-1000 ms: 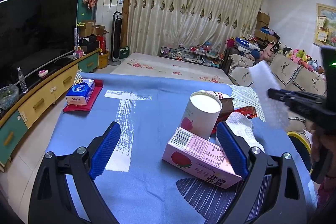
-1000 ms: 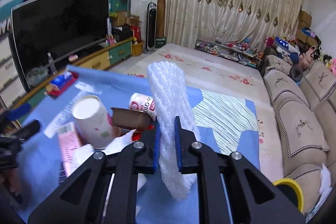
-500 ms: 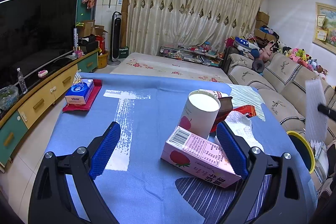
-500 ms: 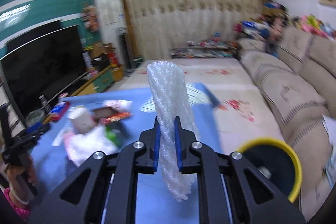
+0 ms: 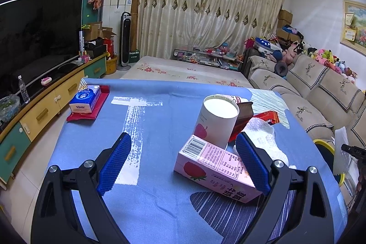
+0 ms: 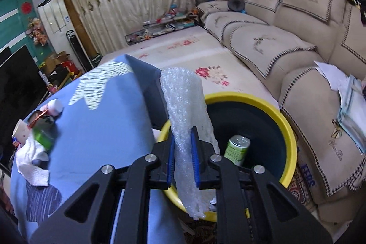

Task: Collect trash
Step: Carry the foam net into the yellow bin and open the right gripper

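My right gripper (image 6: 183,152) is shut on a white foam net sleeve (image 6: 185,106) and holds it over the near rim of the yellow-rimmed trash bin (image 6: 263,104), which holds a green can (image 6: 236,149). My left gripper (image 5: 181,159) is open above the blue tablecloth (image 5: 160,120). A pink strawberry milk carton (image 5: 217,169) lies between its fingers, by the right fingertip. Behind it stand a white paper cup (image 5: 217,120), a brown box (image 5: 243,116), a red wrapper (image 5: 267,117) and a white paper towel (image 5: 263,138). The bin (image 5: 324,145) and sleeve (image 5: 340,152) show at the far right.
A blue tissue pack (image 5: 84,98) on a red tray sits at the table's left. A beige sofa (image 6: 297,49) runs right of the bin, with papers (image 6: 352,93) on it. A TV cabinet (image 5: 45,104) runs along the left.
My right gripper carried the foam sleeve away from the table, swinging right and tilting down over the bin. The left gripper and the trash on the table stayed still.
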`<state>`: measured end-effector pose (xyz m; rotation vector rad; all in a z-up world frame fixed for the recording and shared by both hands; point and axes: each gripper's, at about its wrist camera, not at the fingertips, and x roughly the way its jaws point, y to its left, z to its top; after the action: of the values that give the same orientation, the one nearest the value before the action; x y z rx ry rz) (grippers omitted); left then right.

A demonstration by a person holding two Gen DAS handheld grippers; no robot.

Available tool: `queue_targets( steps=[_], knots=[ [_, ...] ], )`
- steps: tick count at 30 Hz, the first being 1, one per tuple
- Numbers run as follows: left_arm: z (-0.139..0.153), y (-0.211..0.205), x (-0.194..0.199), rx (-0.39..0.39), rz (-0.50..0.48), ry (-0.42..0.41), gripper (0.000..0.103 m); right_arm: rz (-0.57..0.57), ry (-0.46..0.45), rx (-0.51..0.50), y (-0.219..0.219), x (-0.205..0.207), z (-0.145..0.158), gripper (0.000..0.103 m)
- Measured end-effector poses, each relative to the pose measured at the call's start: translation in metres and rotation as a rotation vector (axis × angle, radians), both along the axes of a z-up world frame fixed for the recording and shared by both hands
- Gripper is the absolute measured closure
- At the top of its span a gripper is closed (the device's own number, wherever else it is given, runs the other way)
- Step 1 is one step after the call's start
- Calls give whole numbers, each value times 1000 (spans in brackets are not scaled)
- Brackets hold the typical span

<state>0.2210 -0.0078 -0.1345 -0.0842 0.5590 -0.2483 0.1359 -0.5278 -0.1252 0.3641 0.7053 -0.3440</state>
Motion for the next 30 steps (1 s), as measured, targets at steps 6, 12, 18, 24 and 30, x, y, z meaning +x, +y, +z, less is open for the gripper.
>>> queue_targets(
  steps=[6,12,18,24,30],
  knots=[
    [-1,0,1,-2,-4,3,12,-32,19,21,-9,0,-11,71],
    [-2,-3,1,4,-17,7,12,-39,17,14,-11,-1,-9,66],
    [-4,-10,0,13,-54,14,12,-30,17,0,-7,-1,-7,61],
    [-5,-26,-7,27,-132,11,12,-25,18,11,-11,-2,-9,59],
    [-1,-47,-16,54,-212,3,12,-24,17,18,-12,-2,-9,57]
  ],
)
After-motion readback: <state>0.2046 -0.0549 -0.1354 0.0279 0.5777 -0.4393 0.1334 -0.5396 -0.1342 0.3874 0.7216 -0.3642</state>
